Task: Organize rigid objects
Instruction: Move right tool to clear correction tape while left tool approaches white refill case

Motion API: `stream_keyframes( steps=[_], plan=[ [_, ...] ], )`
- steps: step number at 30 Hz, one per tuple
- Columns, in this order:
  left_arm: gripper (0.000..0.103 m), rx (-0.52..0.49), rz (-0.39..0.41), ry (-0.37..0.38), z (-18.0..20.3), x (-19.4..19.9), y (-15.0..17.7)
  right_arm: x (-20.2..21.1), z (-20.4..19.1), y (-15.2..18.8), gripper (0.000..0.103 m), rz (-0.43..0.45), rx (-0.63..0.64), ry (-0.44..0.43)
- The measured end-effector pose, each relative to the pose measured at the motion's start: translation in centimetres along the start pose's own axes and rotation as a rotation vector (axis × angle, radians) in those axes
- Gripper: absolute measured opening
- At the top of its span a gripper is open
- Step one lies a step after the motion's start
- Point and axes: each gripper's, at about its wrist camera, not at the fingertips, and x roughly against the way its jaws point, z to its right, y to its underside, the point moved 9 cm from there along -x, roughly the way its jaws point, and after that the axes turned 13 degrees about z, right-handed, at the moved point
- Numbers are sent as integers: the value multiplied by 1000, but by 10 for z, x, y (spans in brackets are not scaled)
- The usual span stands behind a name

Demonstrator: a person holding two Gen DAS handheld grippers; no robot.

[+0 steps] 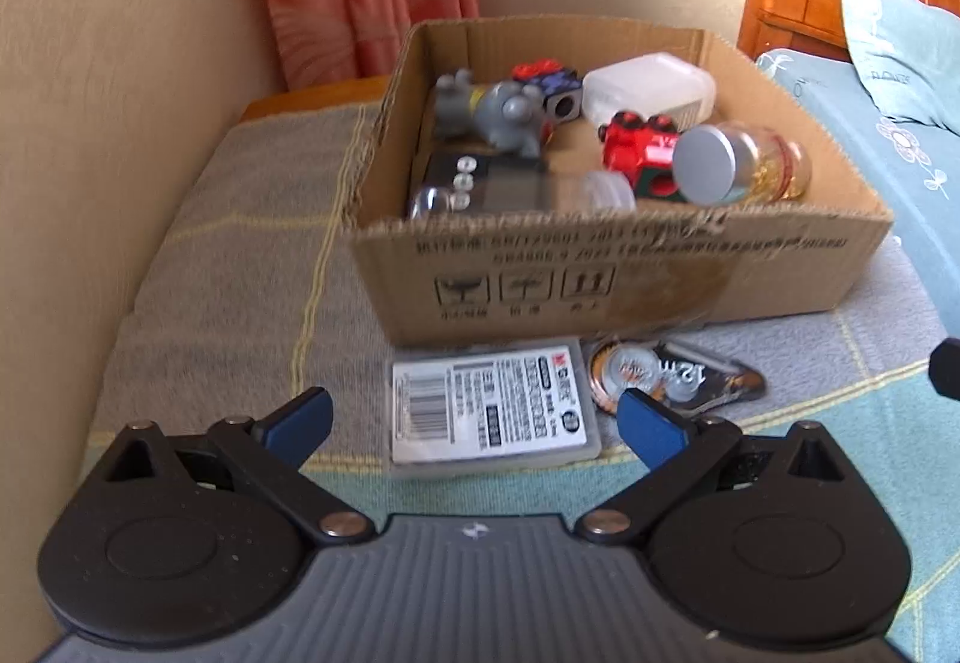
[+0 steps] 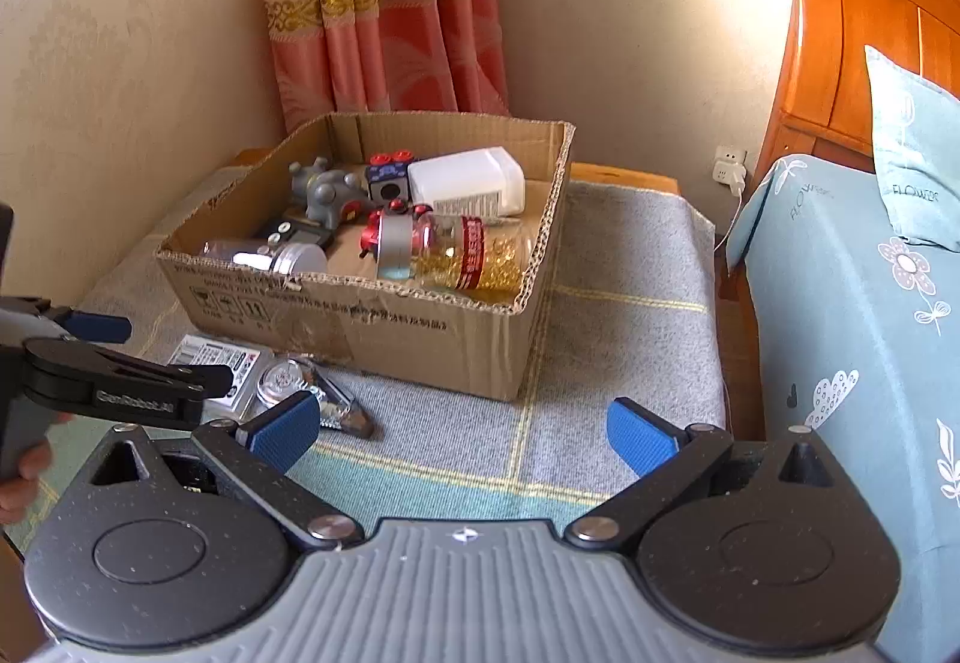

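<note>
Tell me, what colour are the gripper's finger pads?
Blue pads; clearest in the right wrist view.

box (image 1: 630, 267) print blurred, pillow (image 2: 918, 153) cut off

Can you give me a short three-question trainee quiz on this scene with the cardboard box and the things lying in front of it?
1. True or false: the flat plastic case lies inside the cardboard box.
2. Which lies in the box? A) tape measure B) glass jar C) pillow
3. Fill in: the left gripper has its jaws ____, nothing between them.

Key: 1 false, it lies on the blanket in front of the box; 2 B; 3 open.
</note>
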Motion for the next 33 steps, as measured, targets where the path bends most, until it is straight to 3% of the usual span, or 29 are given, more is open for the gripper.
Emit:
stream_keyframes(
  steps=[8,16,20,26,33],
  plan=[
    [101,-8,-4,14,9,-17,9,-4,-3,5,103,-23,10,6],
    [102,22,-26,-16,-12,-21,18,-15,-8,11,103,-65,35,14],
    [103,46,-37,-44,-28,-20,21,-30,-16,22,103,-115,64,10],
    [103,89,-53,-9,-38,-17,29,-68,-29,44,103,-192,114,33],
    [103,78,-65,6,-37,-17,29,-90,-27,46,103,-188,107,62]
  ],
)
